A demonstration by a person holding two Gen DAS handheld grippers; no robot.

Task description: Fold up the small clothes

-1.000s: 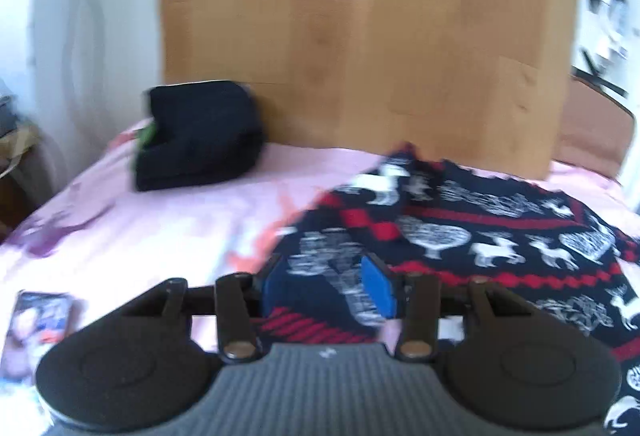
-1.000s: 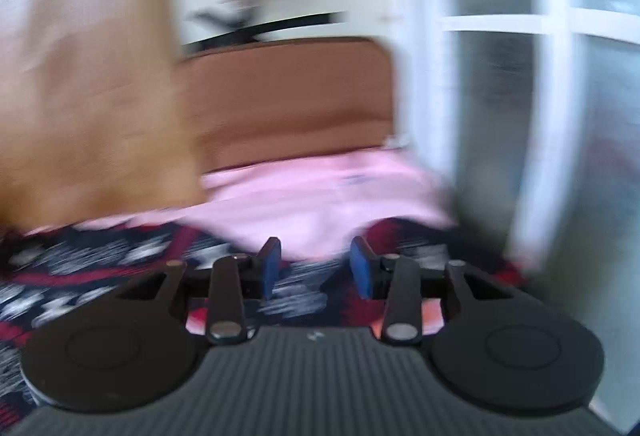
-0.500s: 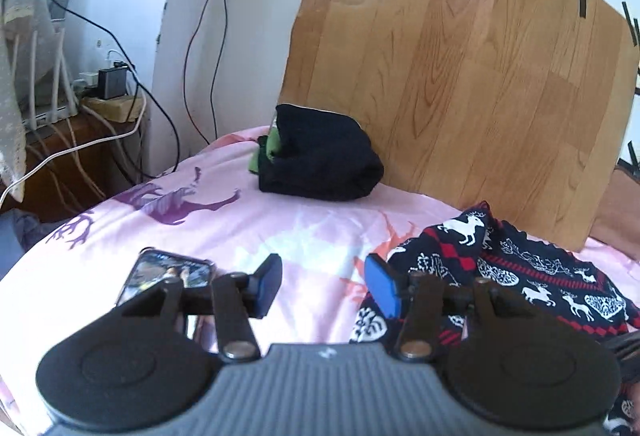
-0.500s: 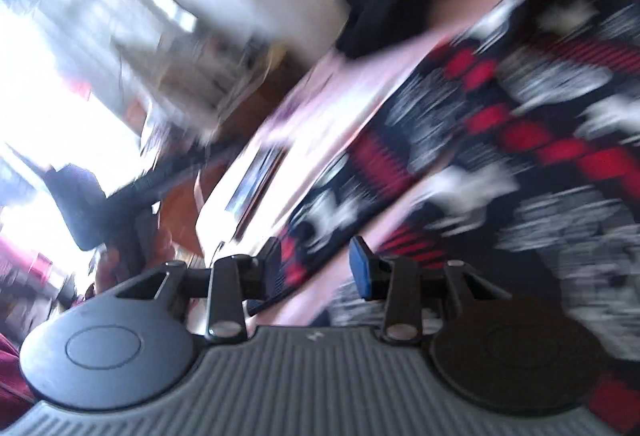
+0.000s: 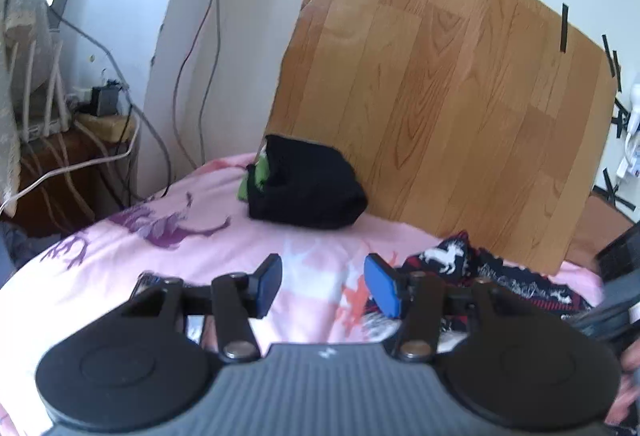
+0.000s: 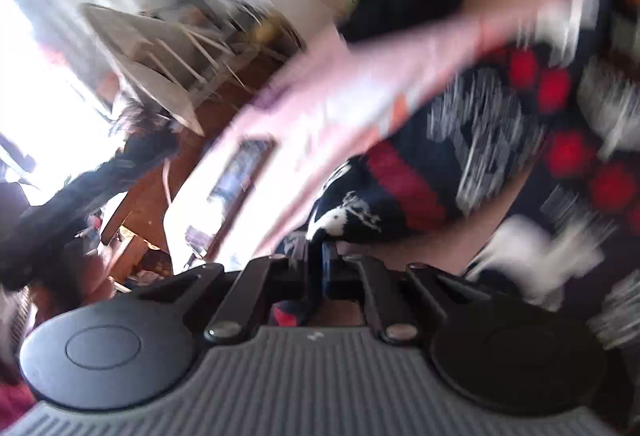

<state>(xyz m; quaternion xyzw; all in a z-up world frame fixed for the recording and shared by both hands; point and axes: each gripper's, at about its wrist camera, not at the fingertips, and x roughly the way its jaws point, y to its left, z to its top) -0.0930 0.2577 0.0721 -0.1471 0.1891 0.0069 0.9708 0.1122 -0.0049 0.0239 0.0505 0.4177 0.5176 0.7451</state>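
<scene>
A navy sweater [image 5: 500, 276] with red bands and white reindeer lies on the pink bed sheet [image 5: 208, 256], to the right in the left wrist view. My left gripper [image 5: 322, 286] is open and empty above the sheet, left of the sweater. In the blurred, tilted right wrist view my right gripper [image 6: 320, 268] is shut on an edge of the sweater [image 6: 460, 156], which spreads up and right from the jaws.
A folded black garment [image 5: 308, 188] with something green under it sits at the far side of the bed against a wood-pattern board [image 5: 440, 116]. A phone [image 6: 240, 168] lies on the sheet. Cables and a bedside stand [image 5: 80, 156] are at left.
My right gripper has closed on the sweater's edge; it was open half a second ago. My left gripper has swung left off the sweater and stays open.
</scene>
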